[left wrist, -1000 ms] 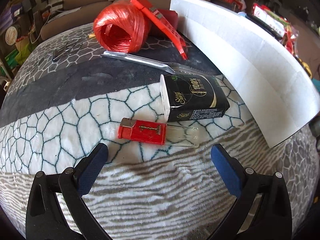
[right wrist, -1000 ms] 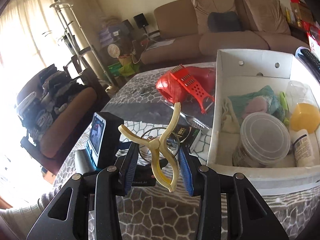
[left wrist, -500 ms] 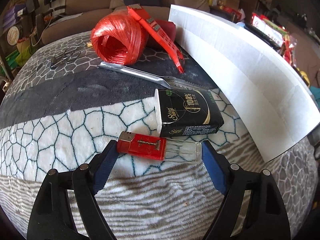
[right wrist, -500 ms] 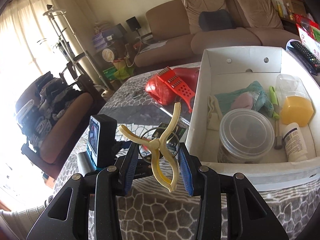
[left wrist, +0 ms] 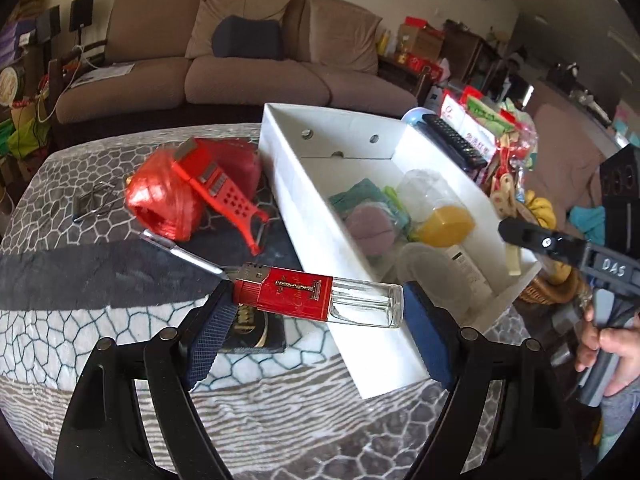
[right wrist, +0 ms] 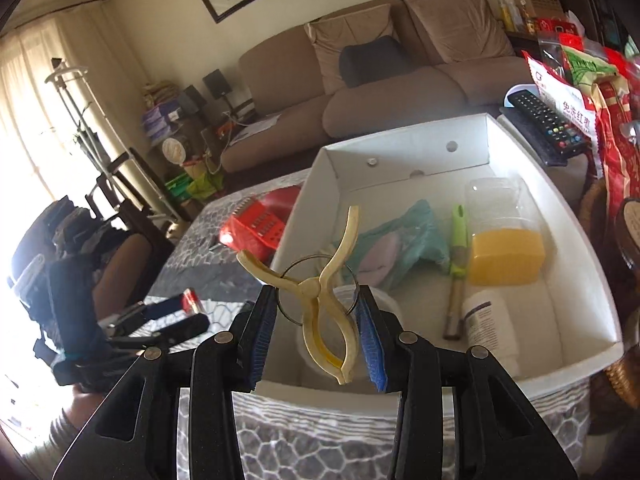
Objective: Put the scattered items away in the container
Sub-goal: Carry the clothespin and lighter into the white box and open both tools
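My left gripper (left wrist: 318, 320) is shut on a red and clear lighter (left wrist: 320, 297), held crosswise in the air above the table, beside the left wall of the white box (left wrist: 320, 216). My right gripper (right wrist: 318, 330) is shut on a yellow clothes peg (right wrist: 326, 300) with a wire ring, held over the near end of the white box (right wrist: 400, 152). On the patterned table cover lie a black packet (left wrist: 256, 330), a red twine ball (left wrist: 164, 200), a red grater (left wrist: 224, 190) and a metal tool (left wrist: 180, 252).
The box holds a lidded tub (right wrist: 360, 300), a yellow-lidded jar (right wrist: 506, 254), teal cloth (right wrist: 408, 240), a green-handled tool (right wrist: 458, 252) and a white bottle (right wrist: 488, 328). A remote (right wrist: 544, 120) and snack bags (right wrist: 580, 92) sit right of it. A sofa (left wrist: 240, 68) stands behind.
My left gripper closed on the lighter and lifted it off the table toward the box. My right gripper carried the peg forward and right, over the box.
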Demonstrator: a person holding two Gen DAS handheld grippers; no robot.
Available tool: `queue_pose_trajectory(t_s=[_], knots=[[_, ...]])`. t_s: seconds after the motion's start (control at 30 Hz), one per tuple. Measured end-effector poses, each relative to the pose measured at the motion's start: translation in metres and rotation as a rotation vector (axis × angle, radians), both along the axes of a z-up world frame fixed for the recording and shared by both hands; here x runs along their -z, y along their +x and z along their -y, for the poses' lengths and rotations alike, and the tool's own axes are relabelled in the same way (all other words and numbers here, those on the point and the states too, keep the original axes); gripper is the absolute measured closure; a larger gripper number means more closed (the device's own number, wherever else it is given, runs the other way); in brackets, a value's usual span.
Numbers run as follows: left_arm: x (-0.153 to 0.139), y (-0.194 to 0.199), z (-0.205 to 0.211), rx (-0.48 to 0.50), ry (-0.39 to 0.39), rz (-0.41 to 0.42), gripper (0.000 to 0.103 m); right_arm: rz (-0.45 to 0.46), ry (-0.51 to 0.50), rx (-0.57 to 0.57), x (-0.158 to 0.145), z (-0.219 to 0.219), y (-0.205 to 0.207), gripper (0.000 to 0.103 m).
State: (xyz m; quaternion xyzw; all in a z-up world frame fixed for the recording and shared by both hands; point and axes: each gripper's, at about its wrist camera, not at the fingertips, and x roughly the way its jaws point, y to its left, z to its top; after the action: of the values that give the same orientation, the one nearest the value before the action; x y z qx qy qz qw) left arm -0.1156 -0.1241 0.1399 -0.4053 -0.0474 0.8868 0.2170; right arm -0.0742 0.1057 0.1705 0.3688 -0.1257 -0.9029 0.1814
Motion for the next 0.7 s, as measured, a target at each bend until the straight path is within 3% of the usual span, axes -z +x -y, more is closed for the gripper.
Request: queue_pose_trajectory(t_s=[0.2, 0.4, 0.57, 0.7], knots=[[-0.012, -0.058, -0.068, 0.03, 0.034, 0.092, 0.022, 0.142, 0.098, -0.01, 0.023, -0.029, -0.058, 0.062], [0.014, -0.12, -0.108, -0.015, 0.049, 0.241, 0.022, 0.313, 0.139, -0.06, 0.065, -0.04, -0.102, 0.062], [0.038, -0.137, -0.134, -0.012, 0.01, 0.325, 0.022, 0.37, 0.158, -0.082, 0.085, -0.04, -0.111, 0.062], [0.048, -0.136, -0.146, 0.008, -0.045, 0.325, 0.021, 0.385, 0.197, -0.138, 0.094, -0.03, -0.111, 0.061]])
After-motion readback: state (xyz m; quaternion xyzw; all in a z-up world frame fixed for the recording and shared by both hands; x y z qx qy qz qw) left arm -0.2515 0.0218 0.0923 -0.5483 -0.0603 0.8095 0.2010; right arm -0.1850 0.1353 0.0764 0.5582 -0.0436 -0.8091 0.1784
